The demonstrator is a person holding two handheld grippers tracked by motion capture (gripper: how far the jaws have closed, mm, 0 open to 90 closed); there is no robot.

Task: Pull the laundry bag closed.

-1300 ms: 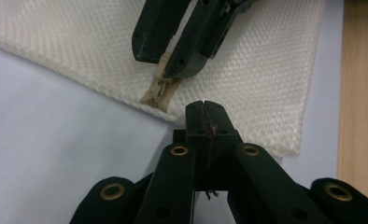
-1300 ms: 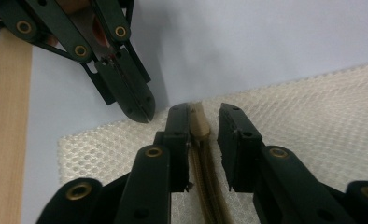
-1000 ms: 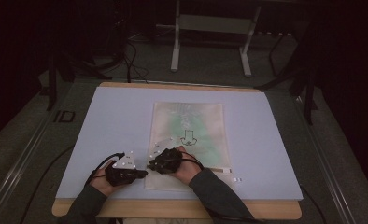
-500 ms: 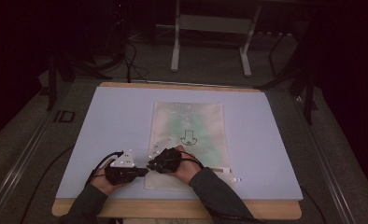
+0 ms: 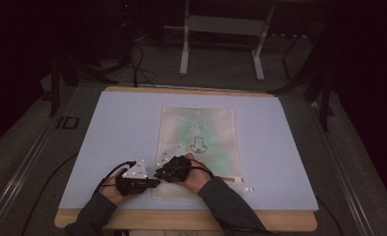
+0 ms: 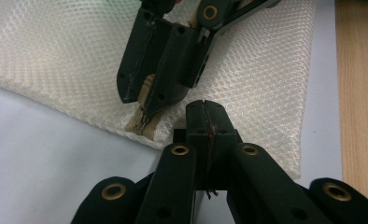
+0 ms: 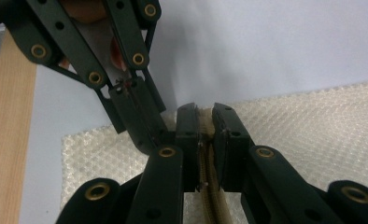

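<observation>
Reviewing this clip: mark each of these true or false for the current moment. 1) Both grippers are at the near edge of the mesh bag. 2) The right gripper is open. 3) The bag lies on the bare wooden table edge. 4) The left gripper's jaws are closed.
1) True: the left gripper and right gripper meet at the near corner of the mesh bag.
2) False: it is shut on the bag's beige zipper strip.
3) False: the bag lies on the pale blue mat.
4) True: the jaws are pressed together at the bag's edge.
</observation>
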